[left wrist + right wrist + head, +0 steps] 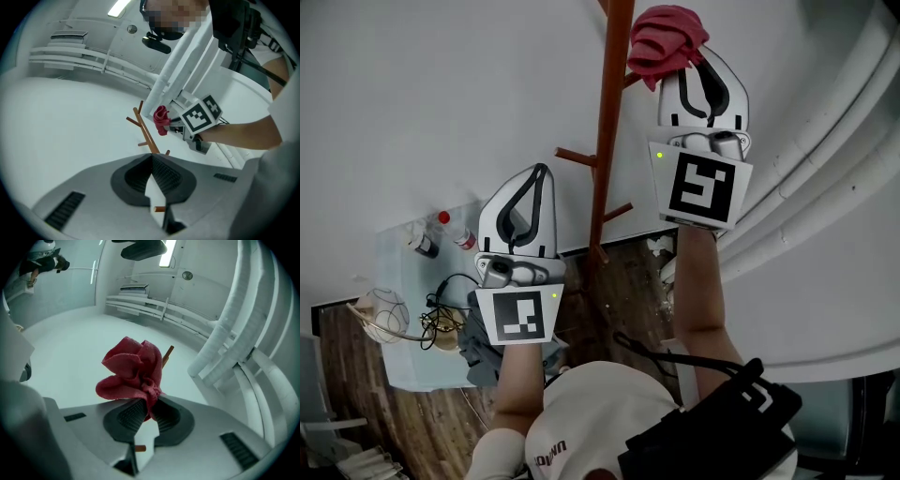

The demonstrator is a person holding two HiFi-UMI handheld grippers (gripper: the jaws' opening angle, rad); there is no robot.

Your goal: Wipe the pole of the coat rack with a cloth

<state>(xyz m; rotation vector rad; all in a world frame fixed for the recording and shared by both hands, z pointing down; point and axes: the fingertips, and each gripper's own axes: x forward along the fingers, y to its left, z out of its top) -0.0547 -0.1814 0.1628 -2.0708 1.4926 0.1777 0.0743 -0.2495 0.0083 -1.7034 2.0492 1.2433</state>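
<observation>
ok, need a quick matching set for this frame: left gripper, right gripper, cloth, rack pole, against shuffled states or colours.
1. left gripper
2. right gripper
3. cloth
4. pole

A. red, bunched up
B. jaws together, nothing held
C. brown
D. shut on the cloth

Pairs: 1-B, 2-D, 3-A, 4-C

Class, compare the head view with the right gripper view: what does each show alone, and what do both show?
Head view only: the left gripper, the brown wooden coat-rack pole and a pale blue table. Right gripper view only: dark ribbed pads shut on the crumpled red cloth. Both: that cloth and the right gripper.
</observation>
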